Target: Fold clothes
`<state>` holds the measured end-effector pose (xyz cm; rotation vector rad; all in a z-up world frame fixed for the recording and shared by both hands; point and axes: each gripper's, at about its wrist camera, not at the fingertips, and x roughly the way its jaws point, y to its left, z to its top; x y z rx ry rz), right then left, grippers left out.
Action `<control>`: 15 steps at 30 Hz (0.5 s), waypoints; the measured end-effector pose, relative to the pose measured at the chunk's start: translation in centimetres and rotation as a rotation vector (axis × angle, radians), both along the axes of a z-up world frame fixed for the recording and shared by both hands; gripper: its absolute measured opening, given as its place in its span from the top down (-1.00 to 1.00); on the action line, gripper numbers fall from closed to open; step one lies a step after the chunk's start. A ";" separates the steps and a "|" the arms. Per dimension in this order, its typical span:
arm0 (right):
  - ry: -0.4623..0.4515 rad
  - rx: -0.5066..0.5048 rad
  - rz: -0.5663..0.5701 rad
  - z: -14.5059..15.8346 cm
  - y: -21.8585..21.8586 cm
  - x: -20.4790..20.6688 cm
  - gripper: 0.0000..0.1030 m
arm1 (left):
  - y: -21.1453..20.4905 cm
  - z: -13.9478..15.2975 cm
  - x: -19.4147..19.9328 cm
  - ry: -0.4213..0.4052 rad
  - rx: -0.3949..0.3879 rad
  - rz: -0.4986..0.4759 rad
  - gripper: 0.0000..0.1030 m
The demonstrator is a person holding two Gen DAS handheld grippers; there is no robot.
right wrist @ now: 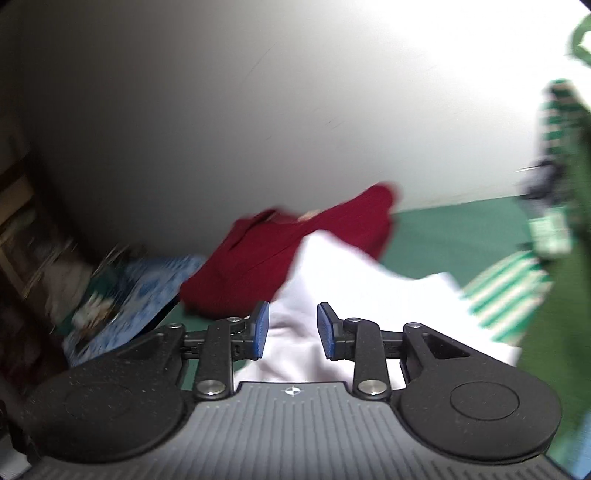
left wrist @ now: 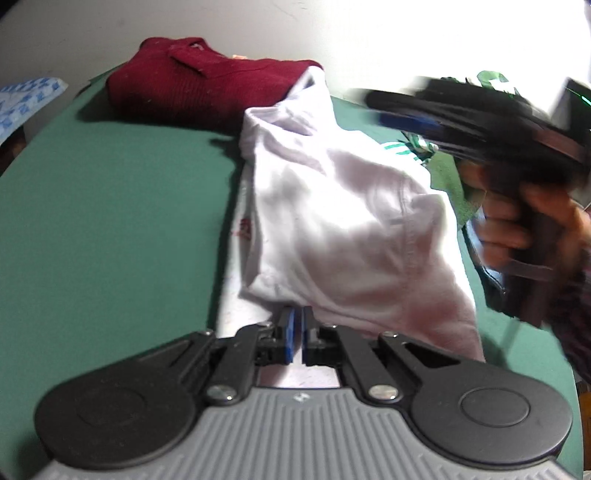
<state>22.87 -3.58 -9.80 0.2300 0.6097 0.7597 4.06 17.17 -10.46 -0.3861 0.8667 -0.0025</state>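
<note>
Left gripper [left wrist: 295,332]: jaws closed at white shirt [left wrist: 343,221] hem, center frame | Right gripper [right wrist: 291,328]: jaws apart, empty, above shirt | Red garment [left wrist: 199,85]: folded, upper left, green table [left wrist: 110,221]

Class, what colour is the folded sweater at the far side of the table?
Dark red sweater; left wrist view.

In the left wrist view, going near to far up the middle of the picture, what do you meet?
left gripper, jaws shut at the garment's near edge → white garment on the green table → folded dark red garment → pale wall.
</note>
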 end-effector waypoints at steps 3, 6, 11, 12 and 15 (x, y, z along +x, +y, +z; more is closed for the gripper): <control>-0.063 -0.164 -0.044 -0.1 -3.3 -1.9 0.44 | 0.2 -0.1 -0.2 -0.001 -0.007 0.003 1.00; -0.044 -0.207 -0.040 -1.1 -4.4 -2.7 0.52 | 0.3 -0.1 0.1 0.002 -0.011 -0.002 0.96; 0.029 -0.137 -0.099 -2.4 -4.9 -2.0 0.52 | 0.6 -0.1 1.7 -0.005 -0.054 0.009 0.42; 0.041 -0.127 -0.112 -2.6 -4.7 -1.6 0.51 | 0.6 -0.1 1.9 -0.007 -0.059 0.014 0.38; 0.058 -0.158 -0.141 -3.1 -3.8 -0.6 0.58 | 0.6 -0.2 2.4 -0.011 -0.070 0.032 0.66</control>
